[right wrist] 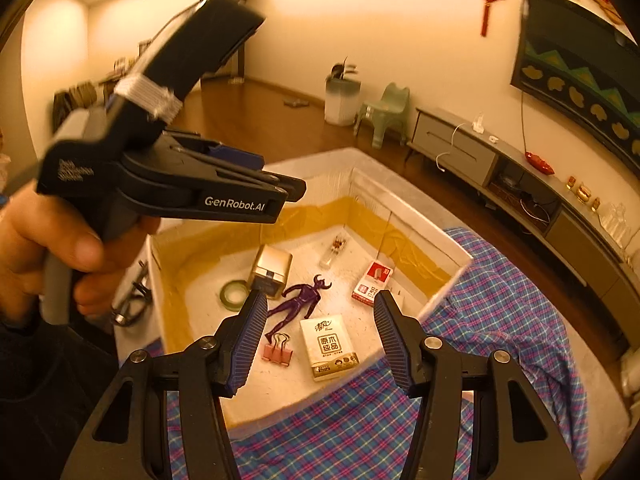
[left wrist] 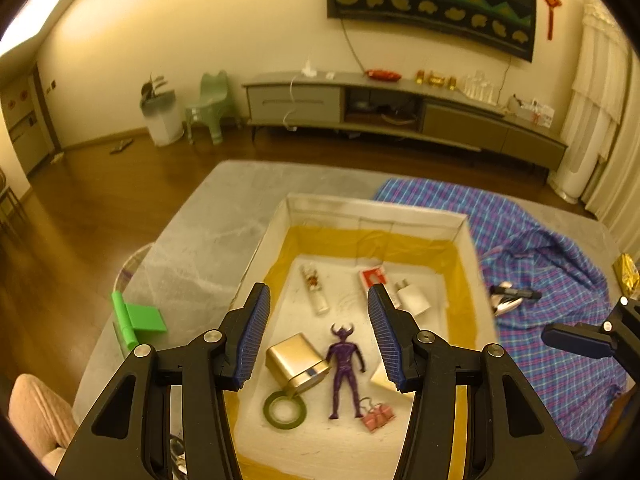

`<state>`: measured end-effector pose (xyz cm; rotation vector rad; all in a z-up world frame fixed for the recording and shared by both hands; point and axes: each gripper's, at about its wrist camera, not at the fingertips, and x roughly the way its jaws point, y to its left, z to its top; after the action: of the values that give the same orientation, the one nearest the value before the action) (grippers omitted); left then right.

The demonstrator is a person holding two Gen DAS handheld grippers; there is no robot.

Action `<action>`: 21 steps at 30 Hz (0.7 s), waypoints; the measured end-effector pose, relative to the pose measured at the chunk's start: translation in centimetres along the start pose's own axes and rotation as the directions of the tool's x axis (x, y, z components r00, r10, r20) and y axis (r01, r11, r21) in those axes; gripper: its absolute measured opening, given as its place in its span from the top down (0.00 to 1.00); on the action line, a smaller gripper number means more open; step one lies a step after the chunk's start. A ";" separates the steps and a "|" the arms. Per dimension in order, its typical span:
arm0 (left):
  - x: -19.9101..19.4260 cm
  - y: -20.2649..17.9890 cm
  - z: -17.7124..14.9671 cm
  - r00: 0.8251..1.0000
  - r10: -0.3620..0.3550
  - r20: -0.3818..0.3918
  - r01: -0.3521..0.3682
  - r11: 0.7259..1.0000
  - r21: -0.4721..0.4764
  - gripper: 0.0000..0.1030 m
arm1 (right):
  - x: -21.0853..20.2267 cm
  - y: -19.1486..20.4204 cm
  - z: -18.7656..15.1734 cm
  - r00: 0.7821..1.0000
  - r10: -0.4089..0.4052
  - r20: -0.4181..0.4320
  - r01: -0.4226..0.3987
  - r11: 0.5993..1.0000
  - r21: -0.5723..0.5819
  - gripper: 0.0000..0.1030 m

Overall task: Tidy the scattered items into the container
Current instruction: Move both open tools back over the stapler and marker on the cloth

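Observation:
A white box (left wrist: 256,252) (right wrist: 404,196) with yellow tape inside holds a purple figure (left wrist: 345,364) (right wrist: 298,302), a gold tin (left wrist: 296,362) (right wrist: 271,270), a green tape ring (left wrist: 285,409) (right wrist: 235,294), pink binder clips (left wrist: 376,416) (right wrist: 277,351), a tissue pack (right wrist: 329,347), a small bottle (left wrist: 315,288) (right wrist: 334,252) and a red-white box (left wrist: 374,277) (right wrist: 372,283). My left gripper (left wrist: 319,336) hangs open and empty over the box. My right gripper (right wrist: 320,340) is open and empty above the tissue pack. A green plastic piece (left wrist: 138,319) and a black marker (left wrist: 516,292) lie outside the box.
The box sits on a grey marble table (left wrist: 208,220). A blue plaid shirt (left wrist: 552,280) (right wrist: 500,312) covers the table's right side. Glasses (right wrist: 134,304) lie left of the box. A gold packet (left wrist: 626,276) is at the far right. A TV cabinet (left wrist: 400,108) stands behind.

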<state>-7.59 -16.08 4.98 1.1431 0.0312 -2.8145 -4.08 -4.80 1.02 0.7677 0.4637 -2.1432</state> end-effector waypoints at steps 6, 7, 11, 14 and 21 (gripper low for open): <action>-2.5 -1.6 0.1 0.994 -0.088 0.064 0.090 0.996 -0.013 0.48 | -3.4 -2.8 -1.9 0.997 0.000 0.081 -0.010 0.992 0.123 0.45; -2.6 -1.6 0.1 0.991 -0.108 0.074 0.109 0.994 -0.016 0.48 | -4.0 -3.5 -2.4 0.996 -0.009 0.090 -0.003 0.990 0.143 0.45; -2.9 -3.4 0.1 0.983 -0.166 0.072 0.167 0.986 -0.008 0.48 | -5.6 -6.9 -4.4 0.993 -0.057 0.100 0.031 0.969 0.245 0.45; -2.9 -5.3 0.0 0.979 -0.196 0.063 0.195 0.981 0.021 0.48 | -6.4 -10.2 -6.2 0.991 -0.094 0.092 0.056 0.933 0.356 0.45; -2.8 -10.6 -0.5 0.970 -0.238 0.042 0.230 0.964 0.129 0.47 | -6.6 -16.2 -10.1 0.985 -0.169 0.034 0.126 0.841 0.527 0.43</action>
<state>-6.34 -5.27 6.41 1.1532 -0.0139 -3.0957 -9.84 14.44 -1.10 0.9598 -0.1277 -2.4718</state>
